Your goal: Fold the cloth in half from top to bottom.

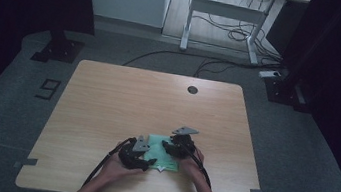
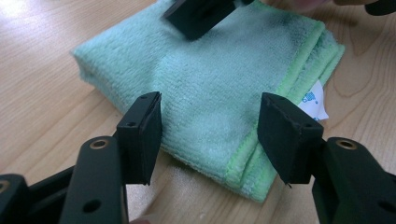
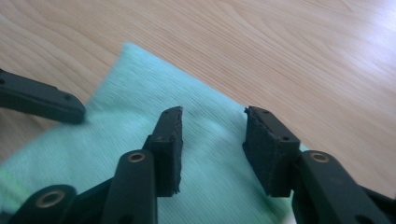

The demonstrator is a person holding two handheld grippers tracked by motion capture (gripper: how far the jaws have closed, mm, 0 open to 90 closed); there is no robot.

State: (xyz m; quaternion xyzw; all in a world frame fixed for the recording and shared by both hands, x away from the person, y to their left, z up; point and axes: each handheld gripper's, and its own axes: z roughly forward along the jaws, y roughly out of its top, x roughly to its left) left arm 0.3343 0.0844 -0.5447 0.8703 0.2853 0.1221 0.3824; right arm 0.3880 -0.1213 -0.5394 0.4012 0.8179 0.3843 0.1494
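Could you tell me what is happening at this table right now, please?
A person is working a folded green cloth on the near part of a wooden table, a claw in each hand. The left claw stands open over the cloth's near edge with nothing pinched. The right claw hangs over the cloth from the other side, jaws apart, also gripping nothing. A white label sticks out at the cloth's hemmed edge.

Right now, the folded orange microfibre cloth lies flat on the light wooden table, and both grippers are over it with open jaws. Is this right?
Not quite: the folded microfibre cloth is mint green with a lighter green edge, not orange, as the left gripper view shows. It does lie flat on the light wooden table, with the left gripper and right gripper over it, jaws open.
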